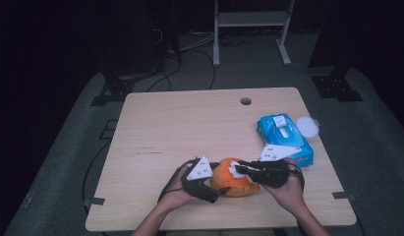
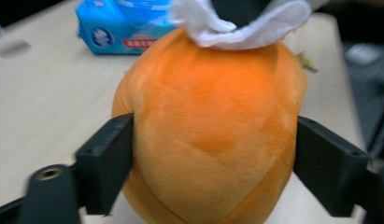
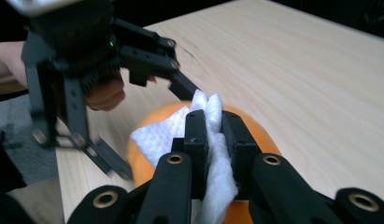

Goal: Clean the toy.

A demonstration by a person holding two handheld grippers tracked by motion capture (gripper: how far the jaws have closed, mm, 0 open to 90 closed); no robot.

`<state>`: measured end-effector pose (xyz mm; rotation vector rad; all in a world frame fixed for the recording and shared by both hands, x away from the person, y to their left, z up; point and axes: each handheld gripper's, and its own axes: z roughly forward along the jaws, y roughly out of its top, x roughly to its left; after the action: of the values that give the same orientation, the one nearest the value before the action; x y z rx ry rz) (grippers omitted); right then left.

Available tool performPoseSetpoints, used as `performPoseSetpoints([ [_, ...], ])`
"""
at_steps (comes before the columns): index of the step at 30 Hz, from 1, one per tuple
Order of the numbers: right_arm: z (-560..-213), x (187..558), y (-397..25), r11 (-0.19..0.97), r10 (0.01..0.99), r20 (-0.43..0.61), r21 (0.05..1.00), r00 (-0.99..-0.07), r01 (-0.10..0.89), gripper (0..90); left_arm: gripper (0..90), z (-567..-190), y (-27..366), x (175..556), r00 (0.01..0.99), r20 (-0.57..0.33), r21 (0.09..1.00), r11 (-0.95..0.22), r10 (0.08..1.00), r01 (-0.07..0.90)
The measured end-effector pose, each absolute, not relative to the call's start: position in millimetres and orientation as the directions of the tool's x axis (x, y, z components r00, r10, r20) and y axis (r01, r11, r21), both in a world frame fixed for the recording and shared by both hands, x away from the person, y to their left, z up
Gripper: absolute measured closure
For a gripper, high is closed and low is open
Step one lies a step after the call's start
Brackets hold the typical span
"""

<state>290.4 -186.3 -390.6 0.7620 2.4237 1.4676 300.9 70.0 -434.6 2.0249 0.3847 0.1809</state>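
An orange plush toy [image 1: 232,183] lies near the table's front edge. My left gripper [image 1: 215,184] is shut on the orange plush [image 2: 208,135], one jaw pressing each of its sides. My right gripper [image 1: 240,170] is shut on a white wipe [image 3: 213,140], which it holds against the top of the orange plush [image 3: 147,163]. The white wipe [image 2: 236,23] drapes over the plush's far end in the left gripper view. The left gripper [image 3: 154,130] and the hand holding it sit beyond the plush in the right gripper view.
A blue pack of wet wipes [image 1: 284,137] lies to the right of the grippers, with a round white lid [image 1: 307,127] beside it. The wooden table [image 1: 180,128] has a cable hole [image 1: 245,101] near its far edge. The blue pack [image 2: 124,25] is behind the plush.
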Motion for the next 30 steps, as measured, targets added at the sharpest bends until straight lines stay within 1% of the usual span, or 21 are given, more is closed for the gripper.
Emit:
performPoseSetpoints([
  [1,-393,291,-189,0.371,0.53,0.093,0.869,-0.843,0.329,80.8,11.6,-435,70,302,0.933,-0.059,0.884,-0.417,0.354,0.213],
  [3,-394,291,-189,0.37,0.527,0.097,0.868,-0.844,0.332,80.8,10.0,-438,70,305,0.923,-0.108,0.874,-0.408,0.368,0.265],
  [4,-394,291,-188,0.376,0.526,0.088,0.868,-0.846,0.324,80.8,12.4,-439,71,304,0.924,-0.094,0.871,-0.419,0.37,0.256],
  [5,-393,290,-184,0.383,0.524,0.083,0.866,-0.848,0.321,80.8,18.8,-438,71,303,0.927,-0.071,0.871,-0.43,0.368,0.238],
  [6,-392,288,-181,0.387,0.518,0.08,0.866,-0.851,0.317,80.7,21.6,-436,70,301,0.929,-0.04,0.87,-0.445,0.368,0.214],
  [8,-390,283,-171,0.402,0.498,0.063,0.867,-0.865,0.295,80.6,24.5,-433,67,296,0.933,0.003,0.867,-0.467,0.36,0.177],
  [10,-387,279,-162,0.413,0.477,0.052,0.868,-0.877,0.277,80.6,24.6,-432,64,294,0.938,0.029,0.861,-0.486,0.347,0.153],
  [12,-385,277,-159,0.441,0.481,0.01,0.861,-0.877,0.252,80.7,22.7,-433,65,295,0.936,0.008,0.867,-0.468,0.351,0.168],
  [14,-385,281,-165,0.428,0.493,0.025,0.863,-0.87,0.268,80.7,15.8,-436,67,299,0.931,-0.031,0.872,-0.444,0.365,0.203],
  [15,-386,283,-169,0.421,0.5,0.038,0.862,-0.865,0.281,80.8,9.7,-438,67,303,0.92,-0.07,0.869,-0.43,0.385,0.246],
  [16,-387,286,-174,0.406,0.505,0.063,0.863,-0.861,0.301,80.8,5.9,-440,67,306,0.909,-0.121,0.859,-0.417,0.399,0.298],
  [17,-389,288,-177,0.393,0.51,0.081,0.864,-0.856,0.316,80.8,4.3,-442,67,308,0.902,-0.156,0.851,-0.408,0.403,0.33],
  [18,-390,289,-179,0.385,0.519,0.091,0.862,-0.85,0.328,80.8,5.2,-445,66,309,0.9,-0.183,0.845,-0.403,0.396,0.35],
  [19,-390,289,-179,0.385,0.522,0.095,0.86,-0.848,0.334,80.8,10.2,-445,66,309,0.904,-0.179,0.844,-0.412,0.389,0.345],
  [21,-388,286,-174,0.401,0.52,0.068,0.861,-0.851,0.313,80.7,18.7,-442,65,306,0.909,-0.145,0.852,-0.417,0.391,0.316],
  [23,-385,282,-166,0.407,0.505,0.052,0.866,-0.862,0.29,80.7,22.7,-438,62,300,0.916,-0.103,0.862,-0.425,0.388,0.277],
  [26,-385,275,-152,0.437,0.474,0.018,0.863,-0.88,0.254,80.6,23.7,-434,55,292,0.923,-0.02,0.854,-0.474,0.385,0.216],
  [27,-385,274,-150,0.451,0.474,0.002,0.859,-0.88,0.245,80.7,23.9,-434,55,292,0.923,-0.015,0.851,-0.48,0.385,0.214],
  [30,-384,277,-157,0.443,0.496,-0.003,0.861,-0.868,0.25,80.8,24.1,-437,58,295,0.921,-0.05,0.857,-0.457,0.387,0.239],
])
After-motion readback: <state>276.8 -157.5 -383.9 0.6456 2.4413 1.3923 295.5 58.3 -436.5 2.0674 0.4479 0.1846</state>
